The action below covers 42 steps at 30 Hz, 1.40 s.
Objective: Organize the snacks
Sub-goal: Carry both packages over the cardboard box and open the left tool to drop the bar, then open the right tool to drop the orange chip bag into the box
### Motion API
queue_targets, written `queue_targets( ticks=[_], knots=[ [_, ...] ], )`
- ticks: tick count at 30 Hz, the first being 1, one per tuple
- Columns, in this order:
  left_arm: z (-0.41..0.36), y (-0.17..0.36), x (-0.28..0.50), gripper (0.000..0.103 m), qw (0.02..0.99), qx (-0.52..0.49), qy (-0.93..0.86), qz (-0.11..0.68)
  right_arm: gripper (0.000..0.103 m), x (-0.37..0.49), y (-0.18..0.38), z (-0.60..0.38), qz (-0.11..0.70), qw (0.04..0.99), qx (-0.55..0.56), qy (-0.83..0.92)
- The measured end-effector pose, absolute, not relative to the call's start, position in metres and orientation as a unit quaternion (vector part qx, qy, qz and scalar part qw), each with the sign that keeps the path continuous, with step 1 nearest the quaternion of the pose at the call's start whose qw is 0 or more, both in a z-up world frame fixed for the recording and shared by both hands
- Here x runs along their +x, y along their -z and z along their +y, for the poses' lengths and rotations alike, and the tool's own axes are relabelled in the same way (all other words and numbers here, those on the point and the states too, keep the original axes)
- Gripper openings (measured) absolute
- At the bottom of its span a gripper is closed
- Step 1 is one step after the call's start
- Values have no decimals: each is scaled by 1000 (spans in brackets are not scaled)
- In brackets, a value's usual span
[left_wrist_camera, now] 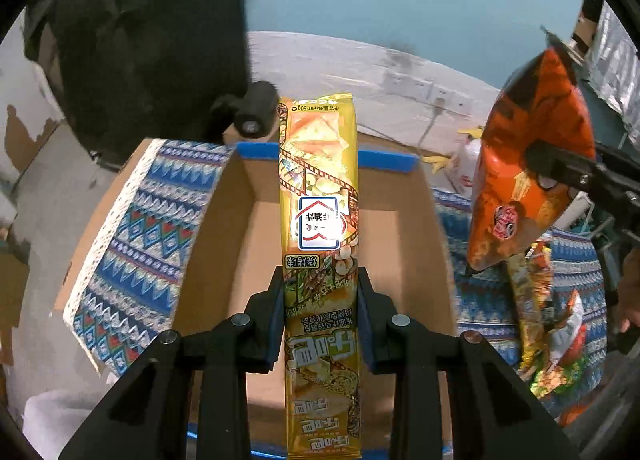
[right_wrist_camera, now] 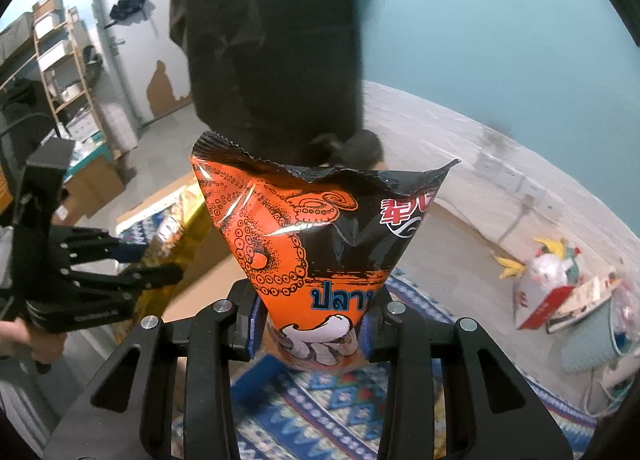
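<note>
**Careful now: two snacks held up, one box below**

Looking from my left wrist first, my left gripper (left_wrist_camera: 320,300) is squeezed tight on the long yellow snack pack (left_wrist_camera: 320,196). The pack sticks out past the fingers, and more of it runs back toward the camera. It hangs over the open cardboard box (left_wrist_camera: 224,228), which looks empty inside. The box sits on a blue patterned cloth (left_wrist_camera: 136,228). I think the pack could tip or slide, because I only pinch it partway along. If I let go too high, it may land crooked or hit the blue-taped rim. More snack packs (left_wrist_camera: 548,324) lie on the cloth to the right, outside the box. The orange bag shows there too, up in the air beside the box.

Now from my right wrist, my right gripper (right_wrist_camera: 310,334) is clamped on the bottom of the orange octopus bag (right_wrist_camera: 320,244). The bag stands up and puffs out wide above the fingers. It is floppy, so I think it could flop over or slip. My left gripper is close on the left side, so the two could bump.
</note>
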<state>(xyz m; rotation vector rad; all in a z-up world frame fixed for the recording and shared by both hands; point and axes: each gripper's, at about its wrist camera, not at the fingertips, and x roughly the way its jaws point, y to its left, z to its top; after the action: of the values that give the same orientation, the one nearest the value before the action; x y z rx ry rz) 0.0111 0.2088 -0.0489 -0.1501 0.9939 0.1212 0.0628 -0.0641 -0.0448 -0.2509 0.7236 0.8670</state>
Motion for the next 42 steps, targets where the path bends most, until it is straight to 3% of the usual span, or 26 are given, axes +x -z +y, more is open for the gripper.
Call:
queue_targets(
  ticks=[20,23,27,32,38,42],
  knots=[
    [245,87,9,33,846,-107,-79,516,35,56,82,28,404,784,-136,-451],
    [251,83,5,36,847,-105,-92,514,35,56,91,35,415,777,-144,-451],
    [261,81,-1,51,846,-106,-115,509,35,54,100,43,427,768,-149,-454],
    [271,81,-6,57,843,-110,-135,508,35,51,115,48,449,754,-154,-455],
    [270,77,-7,59,844,-115,-134,507,43,53,118,41,460,751,-141,-452],
    [261,74,-4,59,846,-114,-126,506,55,53,107,30,448,763,-129,-447]
  ],
)
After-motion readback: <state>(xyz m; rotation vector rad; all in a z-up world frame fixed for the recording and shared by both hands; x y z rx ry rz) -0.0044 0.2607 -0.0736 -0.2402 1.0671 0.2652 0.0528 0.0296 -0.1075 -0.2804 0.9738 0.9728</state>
